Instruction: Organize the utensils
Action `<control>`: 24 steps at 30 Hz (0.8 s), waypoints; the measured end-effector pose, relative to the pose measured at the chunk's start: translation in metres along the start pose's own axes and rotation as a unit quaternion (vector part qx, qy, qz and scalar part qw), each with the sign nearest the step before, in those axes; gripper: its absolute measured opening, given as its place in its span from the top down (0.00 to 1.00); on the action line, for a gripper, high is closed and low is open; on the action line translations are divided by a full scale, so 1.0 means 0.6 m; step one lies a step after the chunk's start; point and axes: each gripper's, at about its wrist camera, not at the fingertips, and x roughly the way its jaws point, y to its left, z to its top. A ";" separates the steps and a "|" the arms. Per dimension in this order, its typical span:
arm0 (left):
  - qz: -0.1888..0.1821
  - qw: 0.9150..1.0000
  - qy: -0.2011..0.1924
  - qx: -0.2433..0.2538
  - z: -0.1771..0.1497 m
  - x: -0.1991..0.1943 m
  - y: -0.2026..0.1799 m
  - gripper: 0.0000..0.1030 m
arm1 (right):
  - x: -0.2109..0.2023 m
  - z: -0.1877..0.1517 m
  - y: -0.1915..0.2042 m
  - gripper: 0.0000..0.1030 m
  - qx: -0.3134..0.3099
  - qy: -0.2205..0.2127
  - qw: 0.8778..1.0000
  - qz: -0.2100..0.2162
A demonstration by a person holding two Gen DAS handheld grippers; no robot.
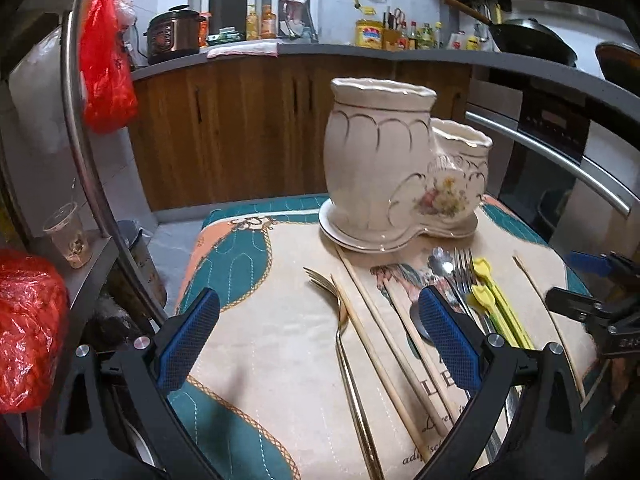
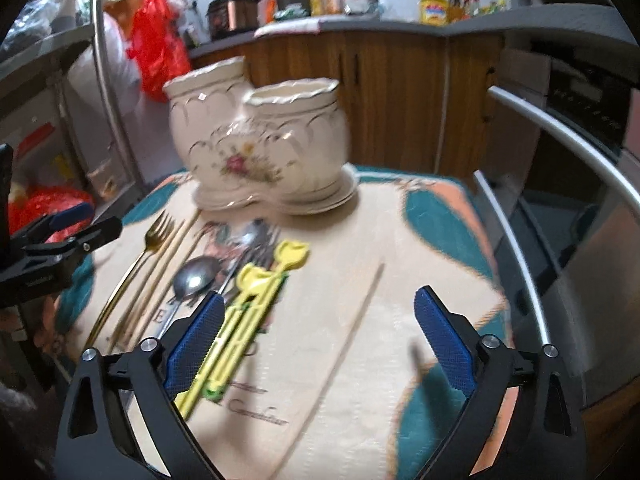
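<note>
Currently both grippers hover low over the quilted mat [image 1: 260, 344], nothing pinched in either; left gripper [image 1: 320, 340] spread wide, its pads straddling the gold fork [image 1: 340, 320] and a pair of wooden chopsticks [image 1: 376, 344]; right gripper [image 2: 320, 340] also spread, jaws apart around a lone chopstick [image 2: 360, 312] lying slantwise on bare mat, pads not touching it.

Utensils lie in a loose row in front of the ceramic two-pot holder [image 1: 384, 168], which stands on its saucer at the mat's far edge, both mouths appearing empty; from the left gripper's view: gold fork, chopsticks, steel spoon [image 1: 440, 264], steel fork [image 1: 464, 276], yellow picks [image 1: 496, 308]; the single chopstick sits well apart to the right.

Judged step: right gripper set to take the lone chopstick; task barely begun.

Notes for doing it well: right-wrist view is blurred, so settle before closing; turn the jaws square across the shaft; grip near mid-length so it does not swing; it is thin and flat on soft fabric, so press the pads down into the mat; keep the inner pad clear of the yellow picks just beside it; lift, tip upright, lower into a pot.
</note>
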 end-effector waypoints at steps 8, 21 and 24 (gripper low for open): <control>-0.018 1.000 0.021 0.005 -0.009 0.012 0.006 0.08 | 0.045 0.010 0.040 0.61 -0.008 0.047 0.999 0.020; -0.062 0.996 0.066 0.022 -0.011 0.038 -0.002 0.26 | 0.076 0.022 0.047 0.79 -0.016 0.086 0.996 -0.010; -0.066 0.994 0.084 0.022 -0.008 0.052 -0.003 0.34 | 0.076 0.019 0.043 0.89 -0.001 0.076 0.997 -0.009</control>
